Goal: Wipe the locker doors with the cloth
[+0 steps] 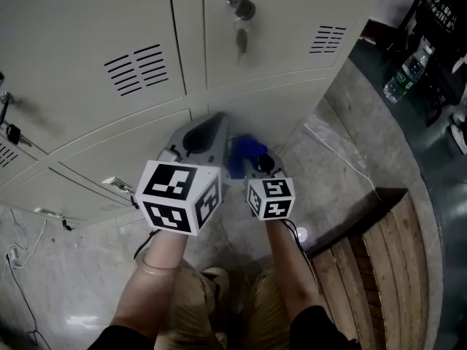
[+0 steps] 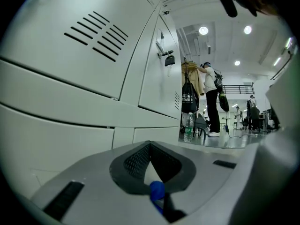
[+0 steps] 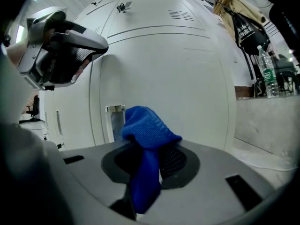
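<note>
- The blue, ribbed cloth [image 3: 147,125] is bunching above the right gripper [image 3: 151,146], whose jaws are pinching it, close before the locker doors [image 1: 95,35].
- The left gripper [image 2: 150,146] is pressing its jaws together, tips meeting.
- The lockers are standing shut, hiding their insides.

Grey stone floor [image 1: 350,122] fills the frame from 6 to 3 o'clock, with the lockers [image 1: 109,42] standing on it from 9 to 1 o'clock. A white cable [image 1: 343,162] runs over the floor at 3 o'clock, and a wooden slatted bench [image 1: 387,246] sits at 4 o'clock. A water bottle [image 1: 406,74] stands on the darker strip [image 1: 438,181] at 2 o'clock; a shoe [image 1: 217,279] rests at 6 o'clock.
</note>
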Available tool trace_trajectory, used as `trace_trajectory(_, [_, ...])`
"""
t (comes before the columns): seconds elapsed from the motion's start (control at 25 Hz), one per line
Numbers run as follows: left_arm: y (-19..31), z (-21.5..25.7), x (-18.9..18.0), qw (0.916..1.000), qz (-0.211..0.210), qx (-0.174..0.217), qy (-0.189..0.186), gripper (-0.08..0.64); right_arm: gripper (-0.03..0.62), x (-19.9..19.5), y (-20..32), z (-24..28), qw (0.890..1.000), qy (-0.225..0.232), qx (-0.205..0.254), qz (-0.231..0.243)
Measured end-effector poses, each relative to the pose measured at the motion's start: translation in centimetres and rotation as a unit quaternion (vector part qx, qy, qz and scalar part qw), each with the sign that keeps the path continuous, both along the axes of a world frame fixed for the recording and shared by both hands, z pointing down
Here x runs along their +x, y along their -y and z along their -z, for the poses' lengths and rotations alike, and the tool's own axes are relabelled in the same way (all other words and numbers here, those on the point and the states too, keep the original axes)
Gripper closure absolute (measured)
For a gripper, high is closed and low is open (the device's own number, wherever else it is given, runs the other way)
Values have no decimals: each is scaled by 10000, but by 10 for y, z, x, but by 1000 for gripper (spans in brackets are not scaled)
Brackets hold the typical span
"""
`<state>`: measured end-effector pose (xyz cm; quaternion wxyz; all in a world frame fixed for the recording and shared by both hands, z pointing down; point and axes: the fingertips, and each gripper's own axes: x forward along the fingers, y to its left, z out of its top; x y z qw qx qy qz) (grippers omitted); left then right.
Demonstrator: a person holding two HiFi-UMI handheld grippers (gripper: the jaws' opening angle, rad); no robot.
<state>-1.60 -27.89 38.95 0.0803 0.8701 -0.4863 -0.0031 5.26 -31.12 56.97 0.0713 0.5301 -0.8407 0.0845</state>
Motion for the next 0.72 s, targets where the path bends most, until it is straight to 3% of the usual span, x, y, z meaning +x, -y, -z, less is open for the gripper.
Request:
trace_trajectory(0.48, [0,-7,5,9999,-146,-29,39,554,500,90,29,3,9897,-129,116,-1420])
trace_trajectory(0.72, [6,-11,4,9998,-179,-53,-7,554,500,116,40,-2,9835,-83,105,-1801])
